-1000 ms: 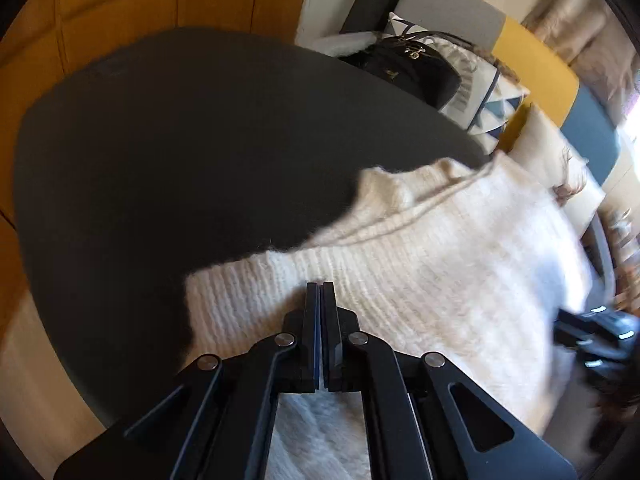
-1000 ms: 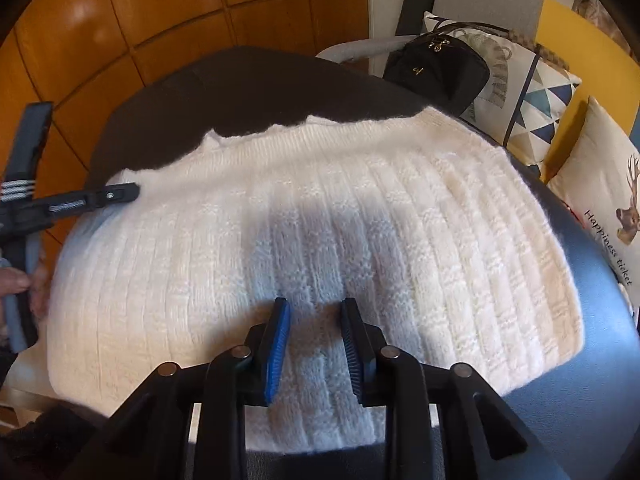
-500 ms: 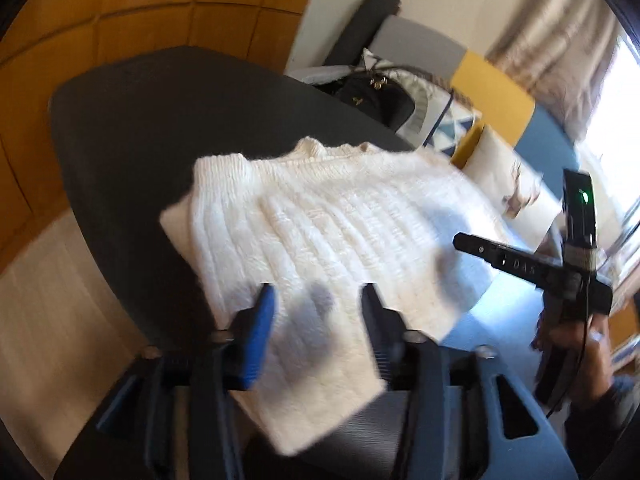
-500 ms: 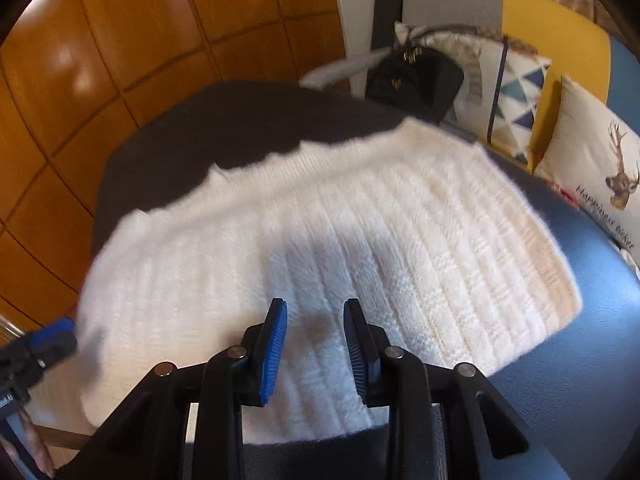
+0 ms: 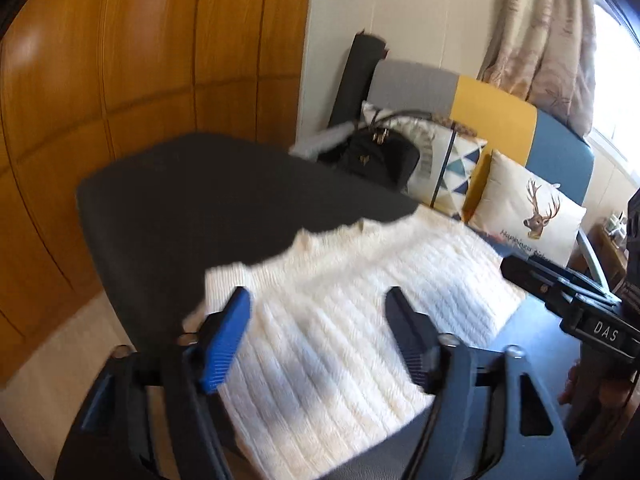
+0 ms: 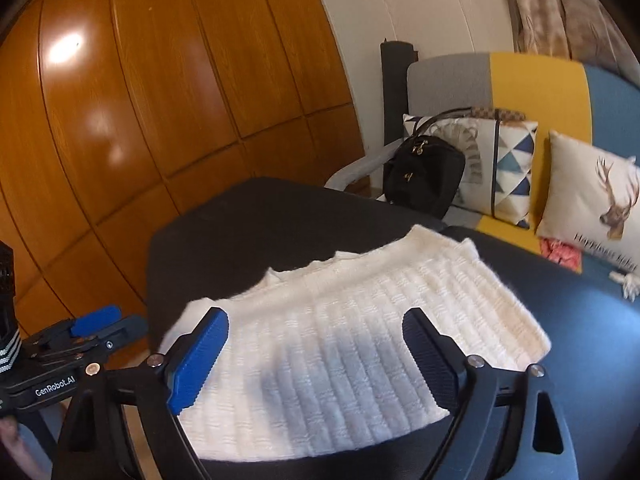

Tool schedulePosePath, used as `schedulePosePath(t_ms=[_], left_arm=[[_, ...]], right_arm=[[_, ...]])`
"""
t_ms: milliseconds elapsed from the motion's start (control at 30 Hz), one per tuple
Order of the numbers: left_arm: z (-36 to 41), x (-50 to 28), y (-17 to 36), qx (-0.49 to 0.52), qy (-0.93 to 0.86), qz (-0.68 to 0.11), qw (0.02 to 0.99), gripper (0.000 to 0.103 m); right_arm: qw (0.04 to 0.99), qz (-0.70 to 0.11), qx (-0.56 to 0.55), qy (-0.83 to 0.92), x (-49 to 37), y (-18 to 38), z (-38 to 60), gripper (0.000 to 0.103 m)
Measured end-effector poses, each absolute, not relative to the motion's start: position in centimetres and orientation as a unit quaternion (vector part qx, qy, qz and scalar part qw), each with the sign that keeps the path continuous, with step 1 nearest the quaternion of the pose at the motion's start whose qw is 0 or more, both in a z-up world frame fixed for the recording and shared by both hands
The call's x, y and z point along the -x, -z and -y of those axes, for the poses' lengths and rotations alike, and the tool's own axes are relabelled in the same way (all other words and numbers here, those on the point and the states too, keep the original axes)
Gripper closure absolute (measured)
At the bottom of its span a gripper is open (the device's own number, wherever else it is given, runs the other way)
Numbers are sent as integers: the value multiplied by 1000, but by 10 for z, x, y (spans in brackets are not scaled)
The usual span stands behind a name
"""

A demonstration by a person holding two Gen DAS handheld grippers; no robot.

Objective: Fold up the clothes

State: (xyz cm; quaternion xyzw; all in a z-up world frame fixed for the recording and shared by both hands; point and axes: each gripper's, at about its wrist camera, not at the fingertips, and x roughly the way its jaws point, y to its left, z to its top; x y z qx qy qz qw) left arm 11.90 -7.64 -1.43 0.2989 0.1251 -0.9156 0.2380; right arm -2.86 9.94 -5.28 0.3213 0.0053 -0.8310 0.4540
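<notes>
Cream ribbed knit sweater [image 6: 352, 344], folded on dark tabletop [image 6: 248, 232]: soft, light, floppy; we'd pinch near-edge corners. Left hand-held gripper [image 5: 320, 320] & right hand-held gripper [image 6: 316, 340] opening wide, nothing held.

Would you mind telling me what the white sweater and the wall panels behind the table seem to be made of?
Sweater: soft knitted yarn, probably wool or acrylic; ribbed rows and a fuzzy edge show. Wall panels: wood or wood-look veneer, glossy; orange grain with bright reflections.

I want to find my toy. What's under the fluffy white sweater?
The white sweater lies folded flat on a dark tabletop, which shows all around it. Anything tucked beneath or inside its folds is covered, so I can't tell.
</notes>
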Motion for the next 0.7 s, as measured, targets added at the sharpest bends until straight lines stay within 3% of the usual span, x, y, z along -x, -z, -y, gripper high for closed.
schedulePosePath(t_ms=[700], left_arm=[[70,-109,10,-327,899,-100,272,25]], right_arm=[[425,-73,-300,851,21,49,-93,12]])
